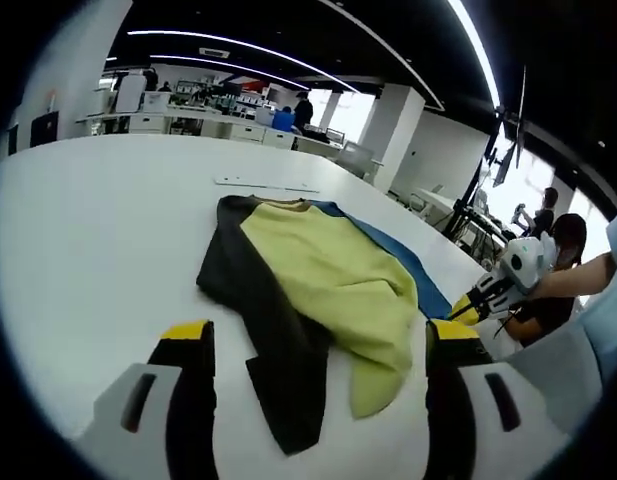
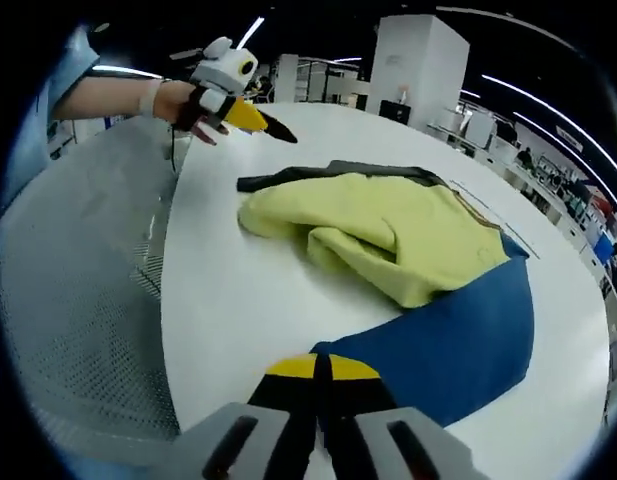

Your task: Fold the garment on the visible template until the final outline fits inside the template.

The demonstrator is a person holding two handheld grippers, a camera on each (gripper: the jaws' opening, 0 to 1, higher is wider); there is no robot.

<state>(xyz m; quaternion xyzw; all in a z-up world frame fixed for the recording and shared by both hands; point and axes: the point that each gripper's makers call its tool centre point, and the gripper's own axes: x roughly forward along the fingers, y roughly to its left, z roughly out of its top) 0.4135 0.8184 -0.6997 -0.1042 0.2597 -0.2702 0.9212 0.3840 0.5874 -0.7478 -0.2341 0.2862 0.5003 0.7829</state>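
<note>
Garment (image 1: 328,280) on the white table (image 1: 98,220), partly on the blue template (image 1: 413,255): yellow-green cloth bunched and folded over itself, with a dark layer (image 1: 238,290) under it. Covers one end of the template only; spreads with the dark layer onto bare table on the side away from the blue. Probably not yet inside the outline, so more folding needed.

Left gripper (image 1: 320,335): jaws wide apart, empty, hovering above the table and aimed at the near hanging corner of the garment, likely ready to take that edge. Garment just ahead, between the two jaws in the left gripper view, not touched.

Right gripper (image 2: 315,368): jaws together, nothing seen between them, low near the edge of the blue template. Garment farther ahead, apart from these jaws. Seems only to wait at the opposite side.
</note>
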